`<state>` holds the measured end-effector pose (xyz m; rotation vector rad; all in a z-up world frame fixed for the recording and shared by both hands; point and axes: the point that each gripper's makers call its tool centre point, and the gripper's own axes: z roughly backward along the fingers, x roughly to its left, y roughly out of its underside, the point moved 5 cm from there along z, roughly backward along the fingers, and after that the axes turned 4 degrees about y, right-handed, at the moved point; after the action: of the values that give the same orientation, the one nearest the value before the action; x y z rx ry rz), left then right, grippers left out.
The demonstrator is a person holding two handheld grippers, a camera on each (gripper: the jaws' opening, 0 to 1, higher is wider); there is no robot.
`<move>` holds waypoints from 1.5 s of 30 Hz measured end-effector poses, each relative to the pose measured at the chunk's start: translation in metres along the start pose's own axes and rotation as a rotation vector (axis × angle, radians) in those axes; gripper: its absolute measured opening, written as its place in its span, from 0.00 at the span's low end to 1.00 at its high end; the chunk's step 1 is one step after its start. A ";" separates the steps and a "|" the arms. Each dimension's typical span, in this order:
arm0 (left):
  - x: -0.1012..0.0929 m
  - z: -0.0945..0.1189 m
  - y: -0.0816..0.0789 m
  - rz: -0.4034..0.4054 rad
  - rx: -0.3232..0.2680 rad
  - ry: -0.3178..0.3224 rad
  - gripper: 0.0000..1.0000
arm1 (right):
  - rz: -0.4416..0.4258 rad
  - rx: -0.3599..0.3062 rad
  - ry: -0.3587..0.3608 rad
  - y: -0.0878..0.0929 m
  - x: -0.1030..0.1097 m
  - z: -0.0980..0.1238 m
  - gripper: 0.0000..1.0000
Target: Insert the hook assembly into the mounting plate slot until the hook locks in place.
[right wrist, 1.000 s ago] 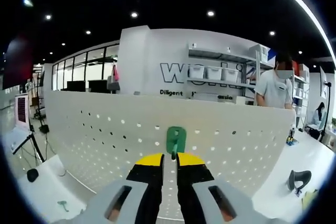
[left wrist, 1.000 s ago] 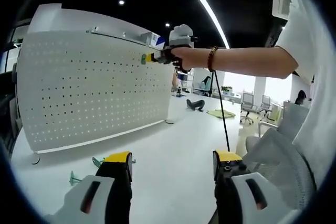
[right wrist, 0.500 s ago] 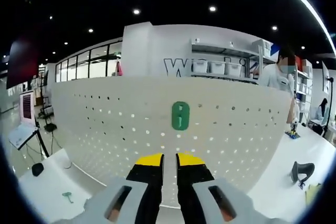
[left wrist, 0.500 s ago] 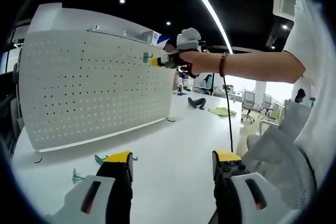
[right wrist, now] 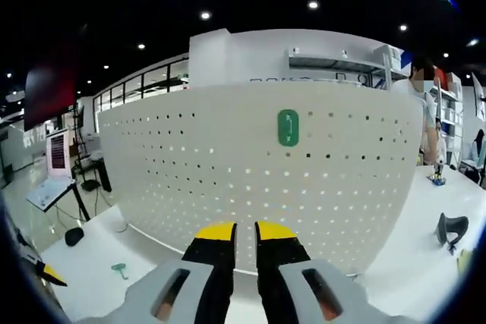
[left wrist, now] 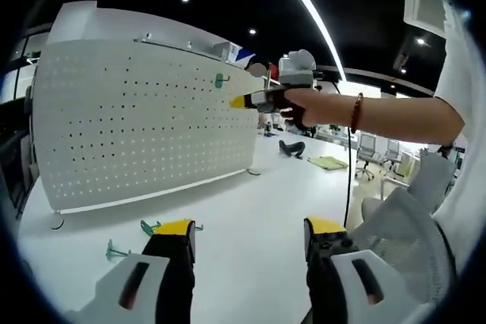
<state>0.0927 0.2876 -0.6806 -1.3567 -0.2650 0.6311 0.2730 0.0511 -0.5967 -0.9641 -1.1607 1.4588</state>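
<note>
The white pegboard mounting plate stands upright on the white table. A green hook hangs in its upper holes, also seen as a small green hook near the board's top right. My right gripper is back from the board, its yellow-tipped jaws close together with nothing between them; a hand holds this right gripper just short of the hook. My left gripper stays low over the table, open and empty.
Two spare green hooks lie on the table in front of the board; one spare hook lies at the lower left. A black object lies on the right. A person stands behind the board.
The right gripper let go of the green hook and drew back from the board; the hook stays hanging in the holes. The left gripper barely moved.
</note>
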 end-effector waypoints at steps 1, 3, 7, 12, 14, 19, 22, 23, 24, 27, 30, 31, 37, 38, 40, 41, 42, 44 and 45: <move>0.000 -0.002 0.000 -0.005 0.008 0.005 0.59 | -0.010 0.001 -0.008 0.003 0.003 0.002 0.09; 0.001 -0.004 0.001 -0.013 0.022 0.007 0.59 | -0.012 0.007 -0.028 0.007 0.007 0.005 0.09; 0.004 -0.008 0.000 -0.020 0.030 0.009 0.59 | -0.007 0.008 -0.046 0.016 0.014 0.013 0.09; 0.012 -0.017 0.001 -0.040 0.062 -0.002 0.58 | -0.016 0.015 -0.066 0.026 0.019 0.018 0.11; 0.014 -0.019 0.001 -0.043 0.070 -0.009 0.58 | -0.017 0.020 -0.084 0.030 0.023 0.020 0.12; 0.020 -0.025 0.001 -0.044 0.084 -0.022 0.57 | -0.018 0.025 -0.105 0.039 0.028 0.026 0.14; 0.023 -0.029 0.003 -0.049 0.101 -0.027 0.55 | -0.021 0.036 -0.117 0.046 0.030 0.029 0.14; 0.025 -0.030 0.004 -0.049 0.106 -0.032 0.54 | -0.022 0.040 -0.123 0.049 0.031 0.031 0.14; 0.027 -0.030 0.004 -0.044 0.111 -0.037 0.54 | -0.024 0.044 -0.127 0.051 0.032 0.031 0.14; 0.032 -0.033 0.004 -0.014 0.098 -0.045 0.53 | -0.023 0.053 -0.136 0.057 0.035 0.034 0.15; 0.036 -0.037 0.007 -0.033 0.125 -0.056 0.53 | -0.019 0.052 -0.147 0.063 0.038 0.038 0.15; 0.038 -0.038 0.008 -0.030 0.131 -0.058 0.52 | -0.021 0.053 -0.149 0.063 0.039 0.038 0.15; 0.046 -0.045 0.012 -0.032 0.158 -0.078 0.51 | -0.021 0.060 -0.173 0.074 0.048 0.045 0.18; 0.048 -0.047 0.013 -0.032 0.163 -0.080 0.51 | -0.016 0.057 -0.187 0.076 0.050 0.048 0.18; 0.050 -0.049 0.015 -0.031 0.173 -0.082 0.51 | -0.005 0.059 -0.199 0.078 0.053 0.052 0.20; 0.051 -0.050 0.016 -0.033 0.178 -0.083 0.51 | -0.001 0.062 -0.199 0.080 0.054 0.053 0.21; 0.052 -0.051 0.017 -0.034 0.185 -0.085 0.50 | 0.009 0.073 -0.200 0.082 0.054 0.054 0.21; 0.056 -0.053 0.018 -0.031 0.189 -0.092 0.50 | 0.008 0.078 -0.198 0.085 0.053 0.056 0.21; 0.057 -0.054 0.019 -0.029 0.192 -0.094 0.50 | 0.004 0.080 -0.198 0.086 0.053 0.057 0.22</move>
<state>0.1621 0.2769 -0.7204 -1.1394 -0.2916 0.6799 0.1897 0.0887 -0.6680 -0.7809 -1.2318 1.6195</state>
